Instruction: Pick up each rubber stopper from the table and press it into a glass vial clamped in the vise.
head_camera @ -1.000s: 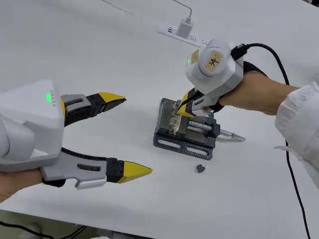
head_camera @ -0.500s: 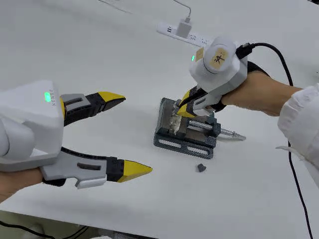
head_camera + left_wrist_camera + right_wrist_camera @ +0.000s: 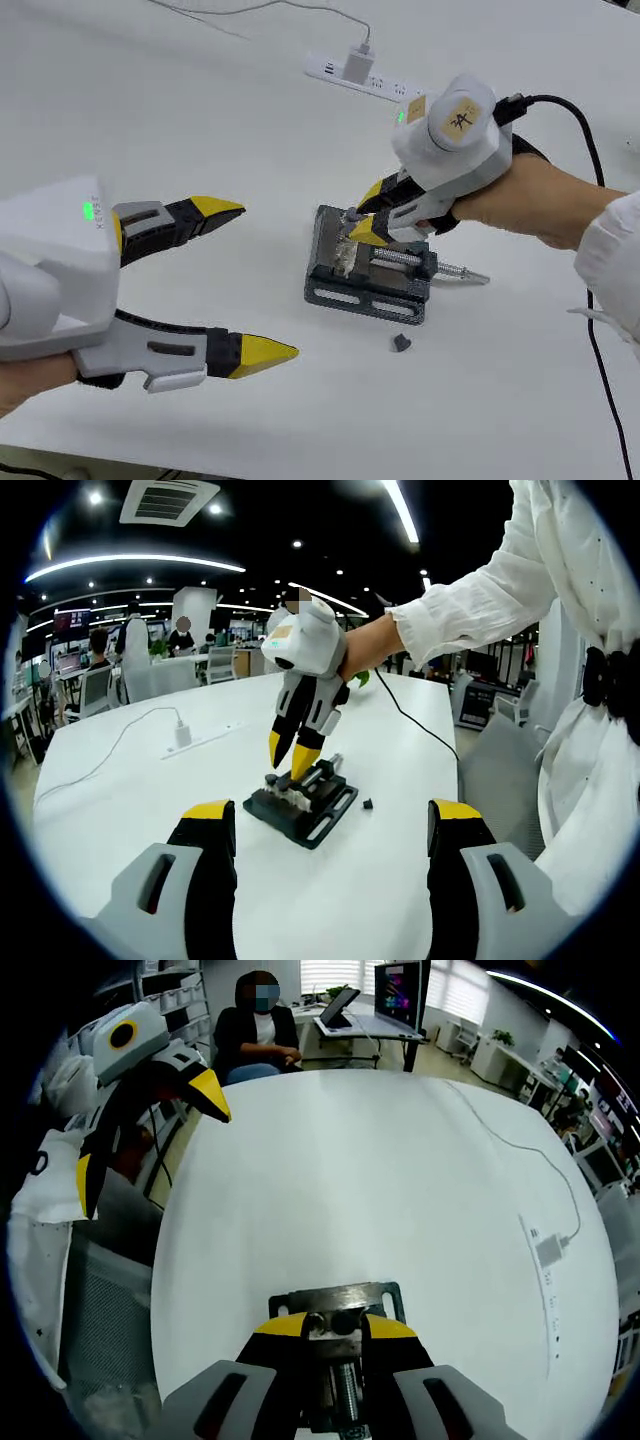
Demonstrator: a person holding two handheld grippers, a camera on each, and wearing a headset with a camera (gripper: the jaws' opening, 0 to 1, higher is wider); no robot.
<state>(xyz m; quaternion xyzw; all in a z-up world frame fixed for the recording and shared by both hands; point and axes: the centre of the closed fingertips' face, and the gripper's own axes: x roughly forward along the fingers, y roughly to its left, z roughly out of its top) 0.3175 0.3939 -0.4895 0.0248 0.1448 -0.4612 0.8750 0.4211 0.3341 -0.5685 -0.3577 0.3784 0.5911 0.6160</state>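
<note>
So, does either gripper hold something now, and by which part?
The left gripper is open, empty. The right gripper has a small dark piece, perhaps a stopper, between its tips over the vise; the grip cannot be told.

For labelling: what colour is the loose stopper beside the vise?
The loose stopper is dark grey; head view.

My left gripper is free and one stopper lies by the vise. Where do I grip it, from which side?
Grip the loose stopper across its sides, coming straight down with the open left gripper. It sits alone on the table, apart from the vise, so the jaws can likely straddle it; which end is up is too small to tell.
</note>
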